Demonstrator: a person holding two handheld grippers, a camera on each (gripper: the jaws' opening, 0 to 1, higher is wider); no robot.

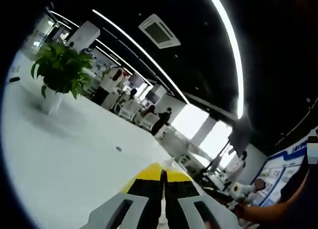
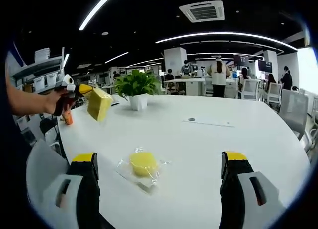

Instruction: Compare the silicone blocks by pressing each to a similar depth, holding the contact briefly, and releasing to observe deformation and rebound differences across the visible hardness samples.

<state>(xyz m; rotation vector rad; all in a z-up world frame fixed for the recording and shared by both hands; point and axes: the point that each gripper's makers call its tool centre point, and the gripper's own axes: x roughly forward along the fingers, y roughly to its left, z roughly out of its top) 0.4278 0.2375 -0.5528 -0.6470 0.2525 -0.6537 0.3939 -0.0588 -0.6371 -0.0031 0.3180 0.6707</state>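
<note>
Right gripper view: right hand-held gripper (image 2: 160,172) is spread wide, jaws rising at lower left and lower right, nothing between them. Centered between the jaws at the bottom of the frame, a round yellow silicone block (image 2: 143,163) lies on a clear plastic wrapper (image 2: 130,170) on the white counter (image 2: 208,154), clear of both jaws.

At upper left of that view the left hand-held gripper (image 2: 84,91) is raised off the counter, grasping a larger yellow block (image 2: 99,104), tilted. A potted plant (image 2: 136,88) stands on the counter at upper center.

Left gripper view: left hand-held gripper's (image 1: 162,182) yellow-tipped jaws sit nearly together at bottom center; the block is not discernible here. Camera rolled, counter (image 1: 74,154) fills the left, potted plant (image 1: 60,72) at upper left.
</note>
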